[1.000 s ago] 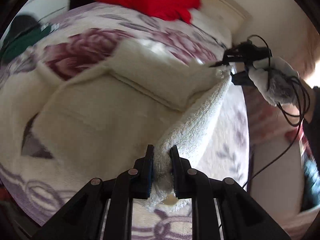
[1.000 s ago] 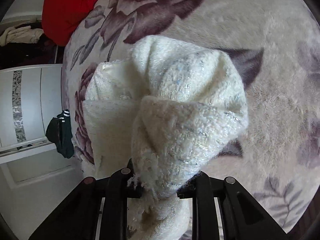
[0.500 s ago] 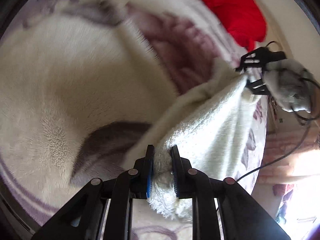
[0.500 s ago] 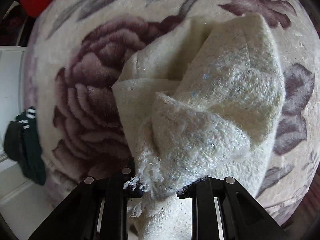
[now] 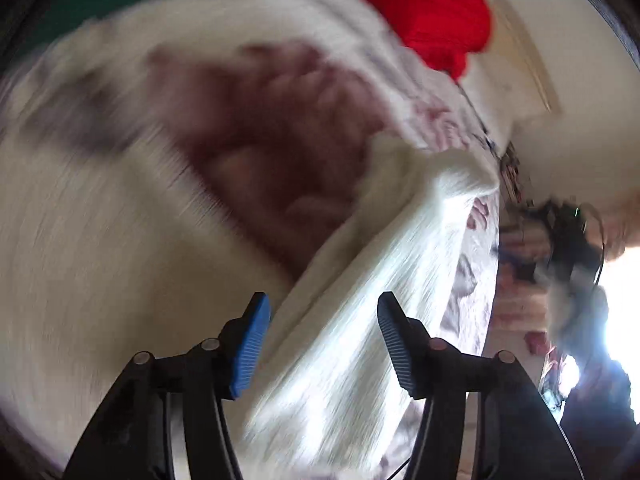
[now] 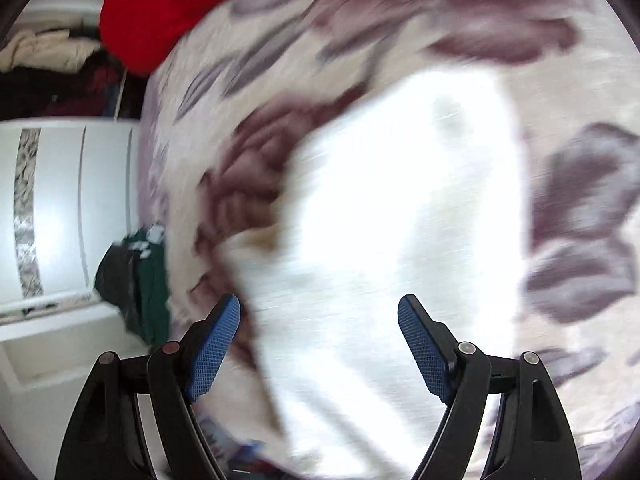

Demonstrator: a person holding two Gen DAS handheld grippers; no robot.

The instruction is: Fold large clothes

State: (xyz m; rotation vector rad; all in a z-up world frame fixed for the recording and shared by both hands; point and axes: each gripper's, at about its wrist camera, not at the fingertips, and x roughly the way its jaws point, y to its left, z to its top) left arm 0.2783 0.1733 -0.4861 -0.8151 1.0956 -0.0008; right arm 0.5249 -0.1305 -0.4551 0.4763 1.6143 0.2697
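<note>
**Both grippers released; cream garment dropped onto the bed**

Change noted: half a second ago each gripper was pinching a fold of the cream fleece garment (image 5: 360,300). Now the left gripper (image 5: 324,344) has its jaws spread wide, with cloth lying between them but not pinched. The right gripper (image 6: 320,344) is likewise spread, nothing held.

Location of the garment: it lies on the floral bed blanket (image 5: 272,152), directly ahead of both grippers. In the right wrist view it appears as a bright, compact pale mass (image 6: 400,220) on the blanket's dark rose print. Both views are heavily motion-blurred, so the tidiness of its edges cannot be assessed.

Other items: a red garment (image 5: 432,12) sits at the far end of the blanket; a dark green garment (image 6: 136,276) hangs at the blanket's edge, beside a white cabinet (image 6: 68,208).

Assessment: the release suggests a fold has just been laid down. Whether further folds are needed cannot be judged until the blur clears.
</note>
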